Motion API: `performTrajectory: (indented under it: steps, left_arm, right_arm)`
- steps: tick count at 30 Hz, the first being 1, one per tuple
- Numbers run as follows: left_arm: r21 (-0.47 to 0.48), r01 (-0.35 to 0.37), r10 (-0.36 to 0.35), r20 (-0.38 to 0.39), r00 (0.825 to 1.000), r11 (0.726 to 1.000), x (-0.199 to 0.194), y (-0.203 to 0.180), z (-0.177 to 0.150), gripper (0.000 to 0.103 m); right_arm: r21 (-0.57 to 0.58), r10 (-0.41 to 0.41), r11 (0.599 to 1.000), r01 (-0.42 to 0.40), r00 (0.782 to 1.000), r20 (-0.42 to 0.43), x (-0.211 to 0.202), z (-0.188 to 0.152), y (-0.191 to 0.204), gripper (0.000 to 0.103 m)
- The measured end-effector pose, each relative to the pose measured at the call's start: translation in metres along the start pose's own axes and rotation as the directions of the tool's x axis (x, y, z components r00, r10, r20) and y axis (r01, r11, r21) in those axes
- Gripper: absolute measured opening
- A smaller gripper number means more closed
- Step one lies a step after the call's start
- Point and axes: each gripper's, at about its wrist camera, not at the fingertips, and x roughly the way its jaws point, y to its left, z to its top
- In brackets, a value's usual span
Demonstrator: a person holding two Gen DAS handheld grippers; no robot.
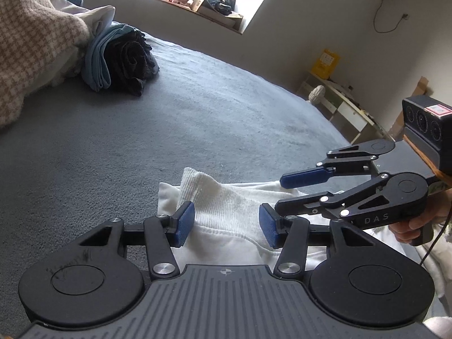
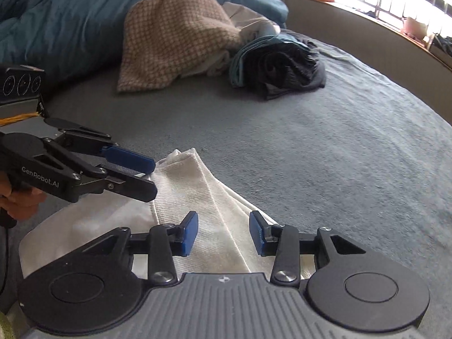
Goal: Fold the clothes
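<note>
A white garment [image 1: 226, 206] is lying rumpled at the near edge of a grey-blue bed cover [image 1: 197, 118], its ribbed band [image 2: 197, 186] running diagonally away from the two grippers. Beyond the white garment the cover is stretching bare and flat for a long way, giving open room on its far side. Only well past that bare stretch is a rolled dark garment [image 2: 285, 67] sitting, wrapped against a pale blue folded cloth [image 1: 94, 62]. Just beside that roll a tan checked blanket [image 2: 175, 34] is slumping, with a teal duvet [image 2: 56, 22] bunched behind it. Farther off still, a windowsill [image 1: 197, 5] is holding clutter, and a low cabinet [image 1: 344, 104] is standing past the bed's far corner.

The left gripper [image 1: 227, 224] is hovering low over the white garment, its blue pads [image 1: 185, 224] standing apart with the ribbed fabric showing between them, not pinched. The right gripper [image 2: 223, 233] is hanging over the same garment's folded edge, pads likewise parted and clamping nothing. Seen from the left camera, the right gripper is reaching in from the side just above the white cloth, its lower finger [image 1: 291, 204] near the fabric; whether it touches cannot be told. A person's hand [image 1: 409, 226] is gripping its handle.
</note>
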Motion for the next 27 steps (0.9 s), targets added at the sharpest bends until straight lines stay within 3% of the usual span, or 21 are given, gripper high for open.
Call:
performTrajectory:
  steps: [8,12,19,27]
  left_arm:
    - [0.014,0.024,-0.024,-0.009,1.0,1.0,0.006,0.01,-0.005,0.05]
    - [0.0,0.039,-0.039,0.003,0.999,0.999,0.005,0.015,-0.003,0.05]
    - [-0.023,0.042,-0.042,0.03,0.999,0.999,0.007,0.022,-0.002,0.05]
    - [-0.02,0.046,-0.045,0.031,0.999,0.999,0.009,0.025,-0.003,0.05]
  right_arm:
    - [0.012,0.083,0.997,-0.082,0.992,-0.098,0.034,0.0,-0.008,0.043]
    - [-0.002,0.106,0.994,-0.107,0.988,-0.116,0.033,0.003,-0.006,0.022]
    - [0.052,0.081,0.996,-0.074,0.988,-0.132,0.035,0.003,-0.006,0.002]
    - [0.142,0.083,0.988,-0.061,0.984,-0.156,0.038,0.003,-0.012,0.006]
